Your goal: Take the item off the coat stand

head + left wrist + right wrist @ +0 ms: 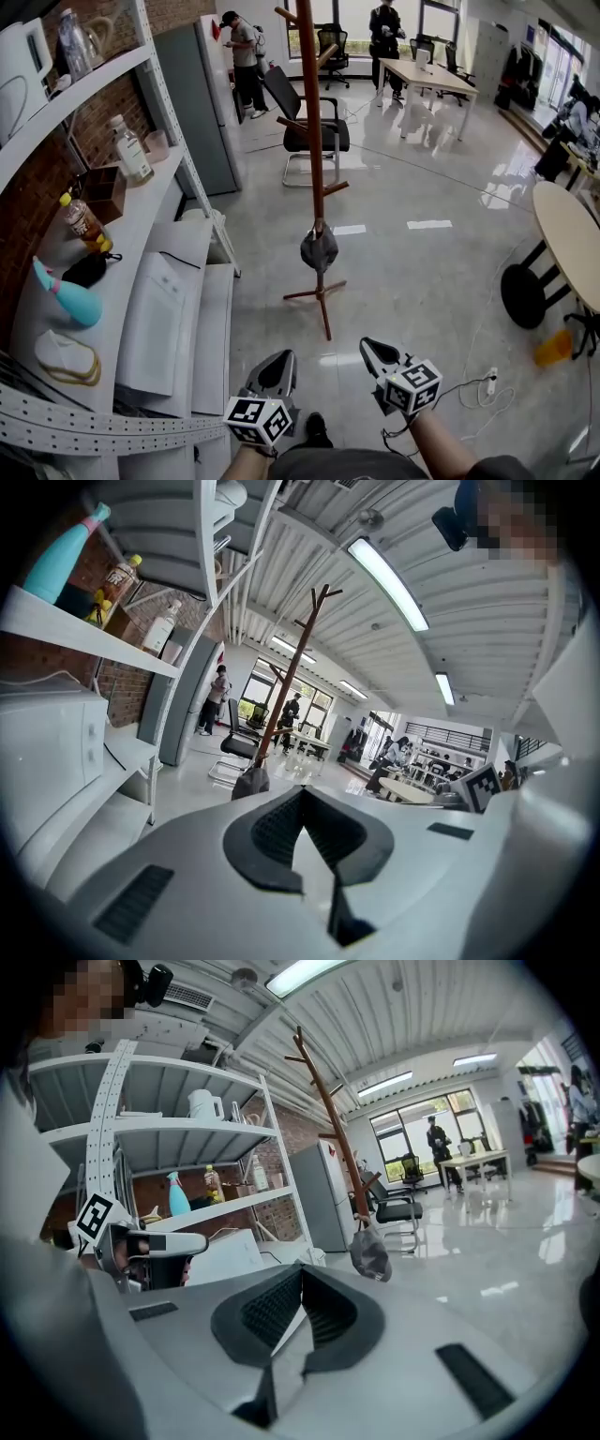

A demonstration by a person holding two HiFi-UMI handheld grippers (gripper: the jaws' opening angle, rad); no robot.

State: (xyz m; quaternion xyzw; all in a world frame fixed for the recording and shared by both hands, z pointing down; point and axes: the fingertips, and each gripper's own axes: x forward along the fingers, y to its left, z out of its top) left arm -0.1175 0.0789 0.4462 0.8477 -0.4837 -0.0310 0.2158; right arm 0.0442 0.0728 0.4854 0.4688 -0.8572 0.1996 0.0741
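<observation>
A tall brown wooden coat stand point(312, 141) rises from the glossy floor straight ahead of me. A grey cloth item point(319, 248), like a cap, hangs low on its pole. Both grippers sit near the bottom edge of the head view, well short of the stand. The left gripper point(278, 361) and the right gripper point(372, 349) are both shut with nothing in them. The left gripper view shows the stand point(291, 667) and the grey item point(251, 780) beyond its closed tips point(302, 794). In the right gripper view the item point(371, 1252) hangs to the right, beyond that gripper's closed tips point(302, 1274).
White metal shelving point(150, 187) runs along the left with bottles, a teal bottle point(70, 295) and white boxes. A black office chair point(305, 127) stands behind the stand. A round table point(572, 239) is at the right, with a cable and power strip point(487, 382) on the floor. People stand far back.
</observation>
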